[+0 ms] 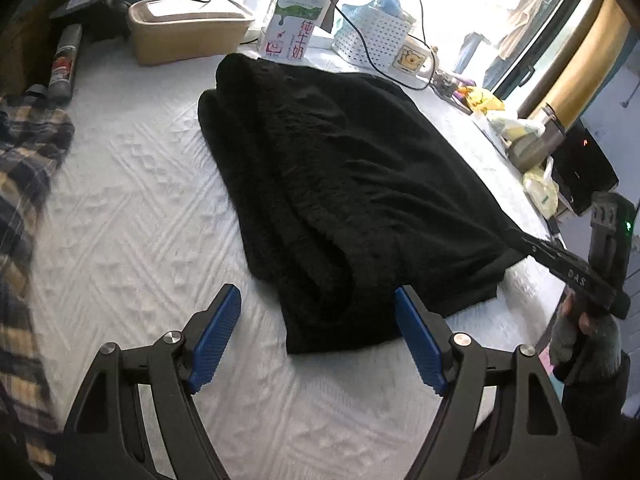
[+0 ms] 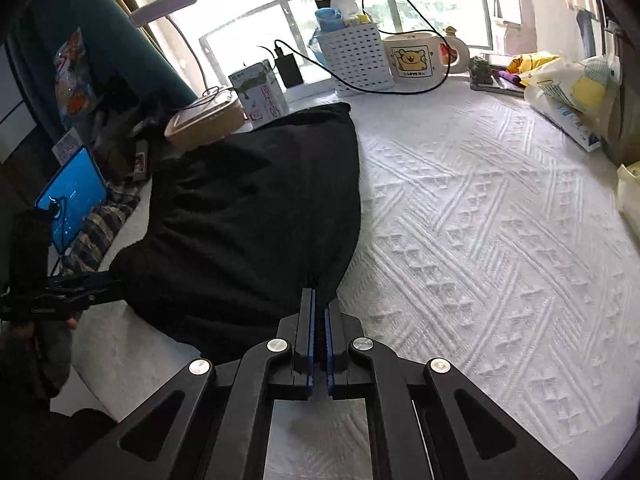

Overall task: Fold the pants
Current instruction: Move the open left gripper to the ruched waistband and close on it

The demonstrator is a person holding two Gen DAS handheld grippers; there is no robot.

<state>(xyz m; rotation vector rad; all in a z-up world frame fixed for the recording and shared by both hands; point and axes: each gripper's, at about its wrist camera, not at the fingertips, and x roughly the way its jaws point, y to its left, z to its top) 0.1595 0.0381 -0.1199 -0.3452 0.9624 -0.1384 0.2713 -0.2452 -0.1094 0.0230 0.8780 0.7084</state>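
Observation:
The black fleecy pants lie folded into a thick pad on the white textured cover. My left gripper is open, and the near corner of the pants shows between its blue pads. In the right wrist view the pants fill the left half. My right gripper is shut on their near right edge, which puckers at the tips. The same gripper shows at the right of the left wrist view, held by a gloved hand. The left gripper shows at the pants' left edge.
Along the far side stand a milk carton, a beige box, a white perforated basket and a bear mug, with a black cable across them. A plaid cloth lies left; plastic bags lie right.

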